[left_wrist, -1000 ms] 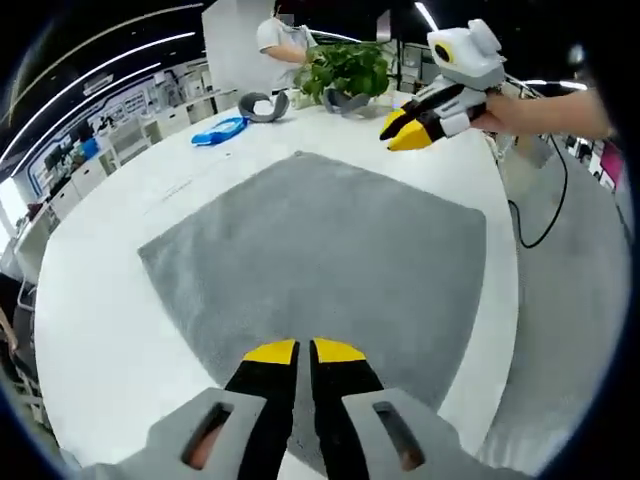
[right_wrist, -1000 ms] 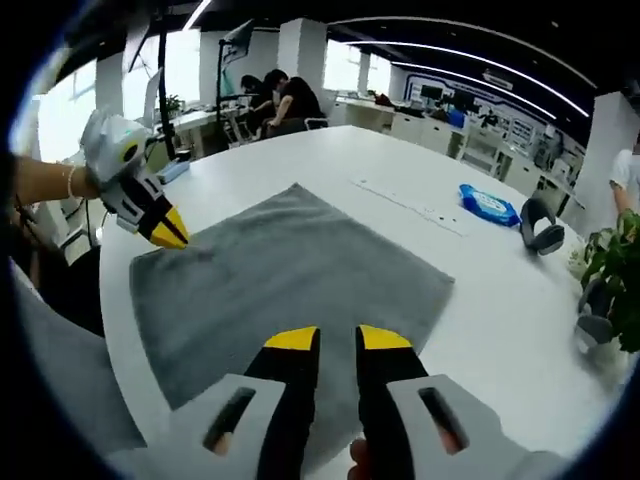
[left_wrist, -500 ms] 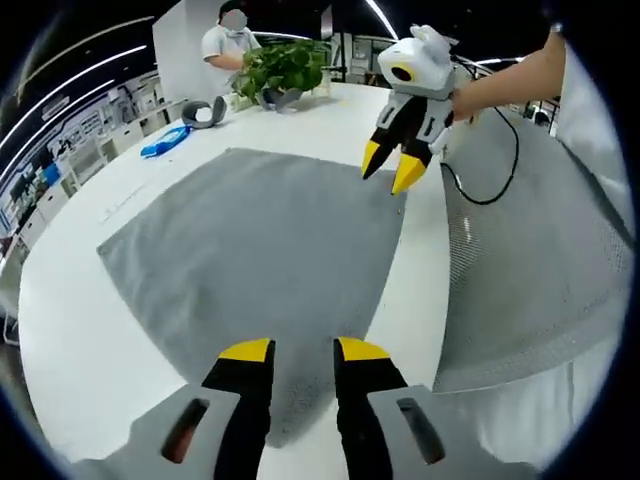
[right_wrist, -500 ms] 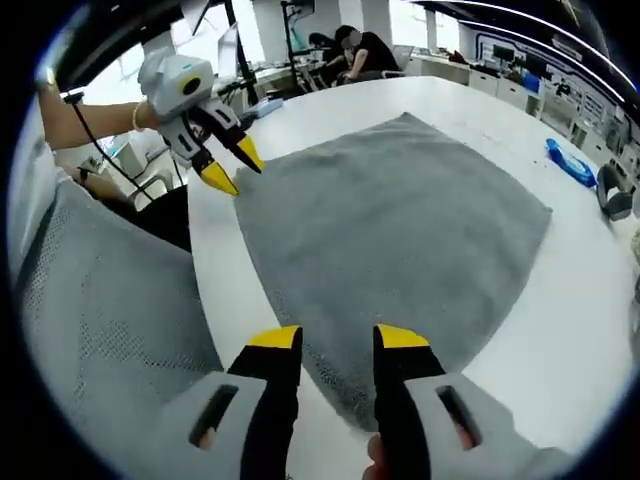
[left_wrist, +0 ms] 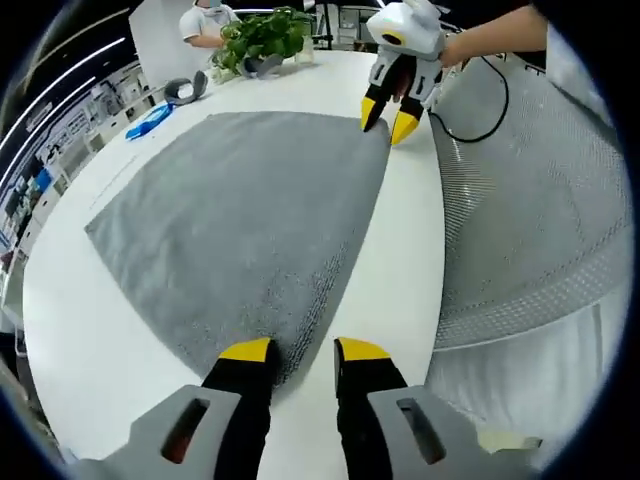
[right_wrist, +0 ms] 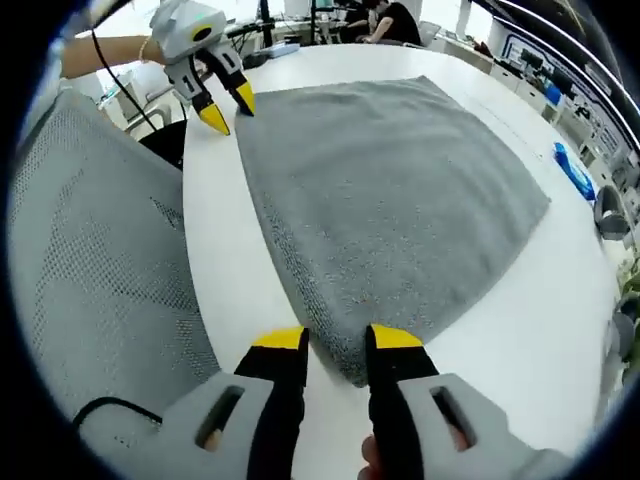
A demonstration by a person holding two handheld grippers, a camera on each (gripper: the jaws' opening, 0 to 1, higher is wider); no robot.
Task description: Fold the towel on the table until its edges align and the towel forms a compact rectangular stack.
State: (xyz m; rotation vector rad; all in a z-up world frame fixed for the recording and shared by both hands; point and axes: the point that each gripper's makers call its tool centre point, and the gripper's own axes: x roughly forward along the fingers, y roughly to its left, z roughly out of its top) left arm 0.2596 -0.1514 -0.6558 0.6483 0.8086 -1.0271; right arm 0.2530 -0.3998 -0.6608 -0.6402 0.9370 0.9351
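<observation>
The left hand-held gripper (left_wrist: 300,352) hangs low over the white round bench (left_wrist: 410,260), its yellow-tipped jaws parted astride the near corner of the flat grey terry towel (left_wrist: 240,210). The right hand-held gripper (right_wrist: 335,340) is posed alike, jaws apart around the neighbouring corner of the towel (right_wrist: 390,190). The towel's edge between these two corners runs just beside the bench rim, next to a grey mesh chair (left_wrist: 530,230). Bare bench lies beyond the towel, with a green potted plant (left_wrist: 262,32) far off.

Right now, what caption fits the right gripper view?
Open right gripper poised at the grey towel corner; left gripper at the far corner.
</observation>
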